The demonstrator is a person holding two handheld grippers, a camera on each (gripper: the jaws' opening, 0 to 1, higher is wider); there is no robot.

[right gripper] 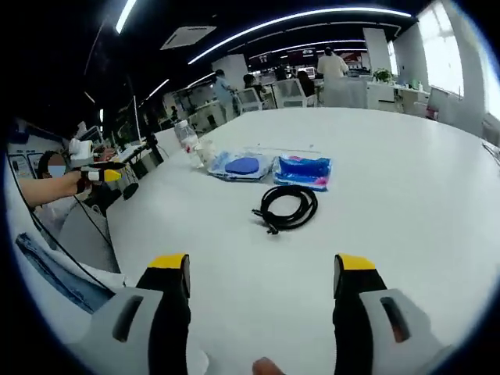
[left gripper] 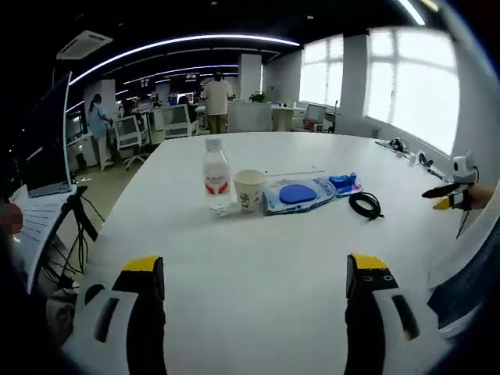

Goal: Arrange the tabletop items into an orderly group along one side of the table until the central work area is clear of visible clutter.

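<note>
My left tool (left gripper: 255, 273) hangs low over the near part of the white counter (left gripper: 258, 234), jaws spread wide with nothing between them, pointing roughly level toward the items. Ahead of it stand a bottle (left gripper: 216, 176) and, just to its right, a paper cup (left gripper: 249, 189). Right of the cup lies a clear pouch (left gripper: 298, 194) with a blue oval inside, then a blue packet (left gripper: 344, 183), then a coiled black cable (left gripper: 366, 205) a little apart.

My right tool (right gripper: 260, 275) is likewise held low and level over the counter, jaws wide apart and empty. From here the cable lies nearest, ahead of the jaws, with the pouch and packet side by side beyond it and the bottle further back at the left. At the left edge of the right gripper view a hand (right gripper: 70, 183) holds the left tool out over the counter's edge.
</note>
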